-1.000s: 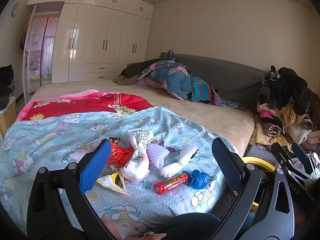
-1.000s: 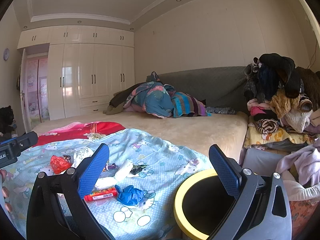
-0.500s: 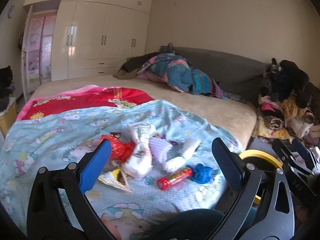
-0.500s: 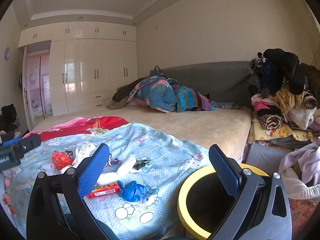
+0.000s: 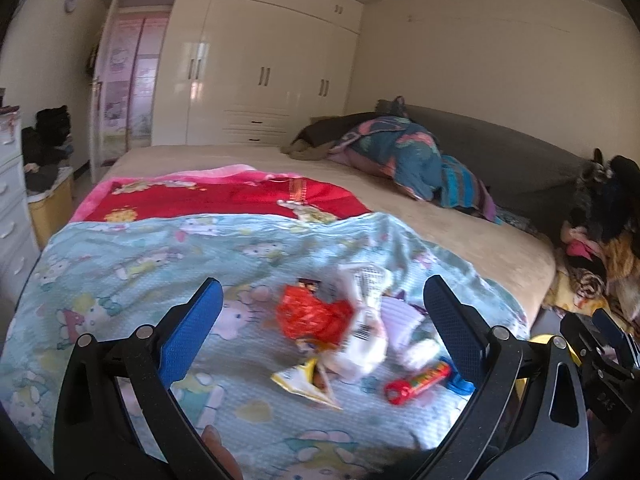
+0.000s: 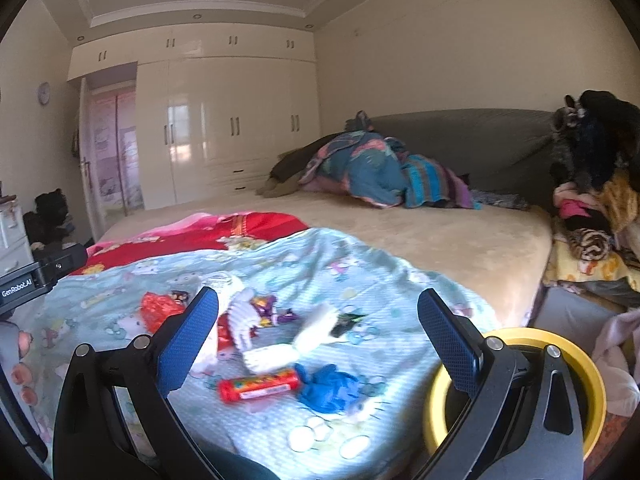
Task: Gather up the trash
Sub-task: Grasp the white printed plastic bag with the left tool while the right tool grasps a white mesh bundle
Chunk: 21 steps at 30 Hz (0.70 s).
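Note:
Trash lies in a heap on the light blue cartoon blanket (image 5: 132,256): a red crumpled wrapper (image 5: 316,316), white plastic packaging (image 5: 364,336), a yellow wrapper (image 5: 304,380), a red candy tube (image 5: 418,380) (image 6: 260,389) and a blue crumpled piece (image 6: 330,388). My left gripper (image 5: 324,320) hovers open over the heap, holding nothing. My right gripper (image 6: 318,326) is open and empty too, above the blanket's right part. The yellow-rimmed black bin (image 6: 592,384) stands on the floor beside the bed, at the lower right.
A beige bed (image 6: 440,236) carries a red blanket (image 5: 224,200) and bundled bedding (image 5: 400,156) by the grey headboard. Clothes (image 6: 592,184) are piled at the right. White wardrobes (image 5: 256,80) line the far wall, a white dresser (image 5: 12,208) stands left.
Both grippers have swung left and moved closer to the trash heap; the bin has slid toward the right edge in the left wrist view. Jaws stay open.

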### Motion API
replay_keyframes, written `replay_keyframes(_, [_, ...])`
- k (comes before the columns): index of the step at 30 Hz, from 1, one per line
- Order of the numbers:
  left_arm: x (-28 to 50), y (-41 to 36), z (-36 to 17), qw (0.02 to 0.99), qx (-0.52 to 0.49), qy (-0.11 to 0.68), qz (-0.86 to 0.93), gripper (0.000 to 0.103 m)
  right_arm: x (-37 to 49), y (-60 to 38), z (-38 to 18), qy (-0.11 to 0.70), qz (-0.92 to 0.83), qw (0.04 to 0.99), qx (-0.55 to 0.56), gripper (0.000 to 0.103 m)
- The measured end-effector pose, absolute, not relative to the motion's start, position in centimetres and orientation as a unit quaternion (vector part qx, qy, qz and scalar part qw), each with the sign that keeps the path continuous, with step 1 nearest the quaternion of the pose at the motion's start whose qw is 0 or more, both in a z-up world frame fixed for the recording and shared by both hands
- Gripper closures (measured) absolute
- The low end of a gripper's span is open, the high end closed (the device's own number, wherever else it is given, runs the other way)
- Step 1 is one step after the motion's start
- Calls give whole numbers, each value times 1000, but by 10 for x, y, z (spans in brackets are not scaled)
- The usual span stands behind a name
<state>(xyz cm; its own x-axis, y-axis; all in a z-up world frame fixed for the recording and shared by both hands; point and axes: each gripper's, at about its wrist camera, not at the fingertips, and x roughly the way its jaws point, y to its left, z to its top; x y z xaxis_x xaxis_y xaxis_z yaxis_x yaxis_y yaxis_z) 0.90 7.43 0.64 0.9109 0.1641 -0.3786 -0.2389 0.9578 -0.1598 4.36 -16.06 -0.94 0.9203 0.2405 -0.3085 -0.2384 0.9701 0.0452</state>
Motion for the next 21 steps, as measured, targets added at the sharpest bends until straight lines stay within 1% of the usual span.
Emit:
replay_keyframes(7, [23,95,-2,970,-116,196,81,11,77,-143,-10,188,148,971,-12,6])
replay_keyframes(17, [71,63,-25,963,-67,259,43,11,130,-157,-29,238,135,962,-2,6])
replay_keyframes(18, [75,59,-28,962,-62,263,38,11,137,-159,-33,246,133,960,0,6])
replay_keyframes(20, [83,52,-37,958,-55,278,33,17,148,-161,-39,261,131,956,5,6])
replay_keyframes(21, [87,49,-42,956,-54,285,31,22,154,-163,-42,268,130,954,10,6])
